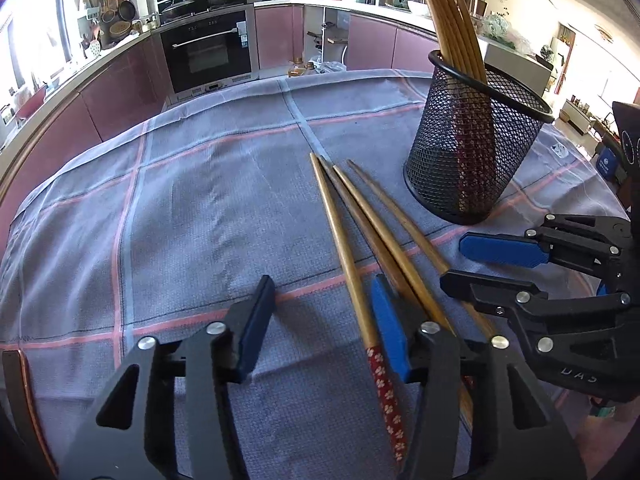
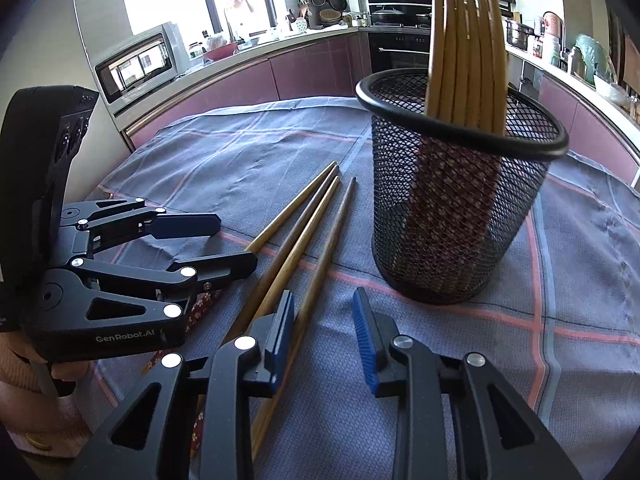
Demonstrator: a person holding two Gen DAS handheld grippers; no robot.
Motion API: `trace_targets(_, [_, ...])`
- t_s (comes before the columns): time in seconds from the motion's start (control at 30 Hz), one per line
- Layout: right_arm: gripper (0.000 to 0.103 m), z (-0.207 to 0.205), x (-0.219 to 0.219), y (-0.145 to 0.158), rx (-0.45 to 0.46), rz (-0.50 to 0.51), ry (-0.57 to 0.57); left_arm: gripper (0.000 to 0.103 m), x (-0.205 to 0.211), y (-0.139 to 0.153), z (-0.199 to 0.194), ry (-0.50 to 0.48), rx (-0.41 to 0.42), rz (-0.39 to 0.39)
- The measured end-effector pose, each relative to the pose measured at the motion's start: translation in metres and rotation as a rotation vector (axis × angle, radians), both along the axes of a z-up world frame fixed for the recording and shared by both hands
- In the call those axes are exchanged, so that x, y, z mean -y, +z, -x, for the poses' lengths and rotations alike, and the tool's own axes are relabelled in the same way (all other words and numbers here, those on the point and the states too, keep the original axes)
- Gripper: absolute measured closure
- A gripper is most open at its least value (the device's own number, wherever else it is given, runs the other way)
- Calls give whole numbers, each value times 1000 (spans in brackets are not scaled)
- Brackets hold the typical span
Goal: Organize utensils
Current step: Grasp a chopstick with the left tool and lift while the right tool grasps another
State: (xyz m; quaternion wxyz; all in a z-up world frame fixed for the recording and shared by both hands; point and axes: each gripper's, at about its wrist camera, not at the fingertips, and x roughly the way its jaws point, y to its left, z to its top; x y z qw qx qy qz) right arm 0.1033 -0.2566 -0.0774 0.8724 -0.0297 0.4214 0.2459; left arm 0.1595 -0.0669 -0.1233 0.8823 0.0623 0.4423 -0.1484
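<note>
Several wooden chopsticks (image 1: 360, 224) (image 2: 304, 220) with red flowered handles lie loose on the cloth, side by side. A black mesh cup (image 1: 460, 168) (image 2: 448, 220) stands just beyond them and holds several more chopsticks (image 1: 452, 32) (image 2: 464, 60) upright. My left gripper (image 1: 322, 320) (image 2: 238, 240) is low over the handle ends. Its jaws are apart, and the leftmost chopstick lies between them close to the right pad (image 1: 390, 328). My right gripper (image 2: 324, 332) (image 1: 450, 260) is also low. A gap shows between its pads, with the rightmost chopstick beside the left pad (image 2: 280, 340).
A grey-blue checked cloth (image 1: 180, 220) covers the table (image 2: 580, 280). Kitchen counters and an oven (image 1: 208, 52) stand beyond the far edge. A wooden chair edge (image 1: 20, 400) shows at the near left. A hand in a pink sleeve (image 2: 32, 400) holds the left gripper.
</note>
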Motion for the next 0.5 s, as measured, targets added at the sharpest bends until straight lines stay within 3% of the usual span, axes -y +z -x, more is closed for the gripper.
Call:
trace_targets(0.2, [92,-13,-4,0,-32,-17,0,72,6,0,-10,-3,-6,17])
trace_targets(0.4, [95,-13,0,0,-42,-49,-25,93,8,-1,-13,2,-20,65])
trace_targets(0.5, [97,-13,5,0,-40,-65,-41,94,6,-1,-11,14,-18,79])
